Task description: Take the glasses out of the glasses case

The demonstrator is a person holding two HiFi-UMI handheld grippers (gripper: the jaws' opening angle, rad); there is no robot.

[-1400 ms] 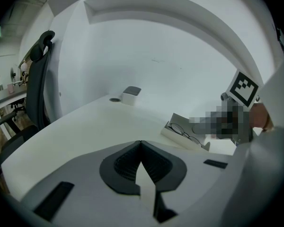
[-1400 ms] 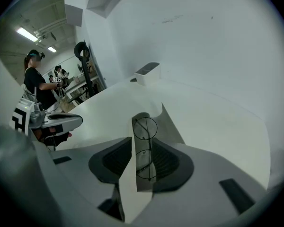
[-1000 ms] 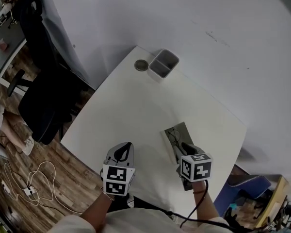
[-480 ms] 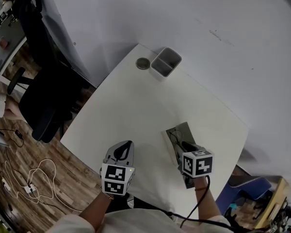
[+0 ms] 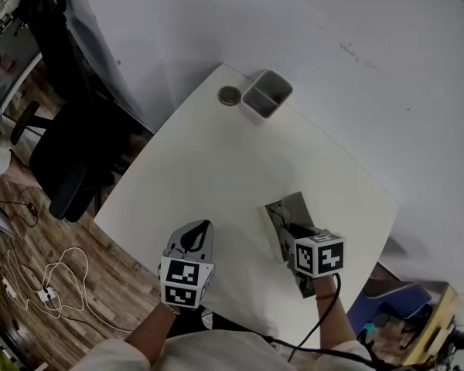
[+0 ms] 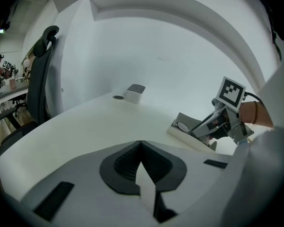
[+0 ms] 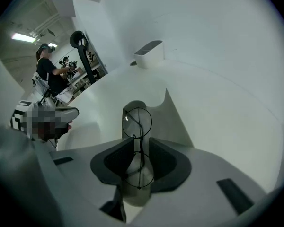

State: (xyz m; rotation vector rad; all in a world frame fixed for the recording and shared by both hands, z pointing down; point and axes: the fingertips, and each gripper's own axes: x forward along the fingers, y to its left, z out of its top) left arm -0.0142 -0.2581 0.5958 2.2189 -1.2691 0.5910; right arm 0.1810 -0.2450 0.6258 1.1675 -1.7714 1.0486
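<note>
Right gripper view: my right tool [image 7: 138, 144] was closing astride the glasses [image 7: 137, 121] so I could lift them from the case [image 7: 175, 126]; left tool [image 6: 141, 148] sat closed, empty.

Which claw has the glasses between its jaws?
The right claw: its closing jaws straddle the glasses in the open case. The left claw is shut and empty.

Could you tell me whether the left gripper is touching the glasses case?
Apart. The head view shows a stretch of bare table between the left gripper and the glasses case; the left gripper view shows the case well off to one side.
</note>
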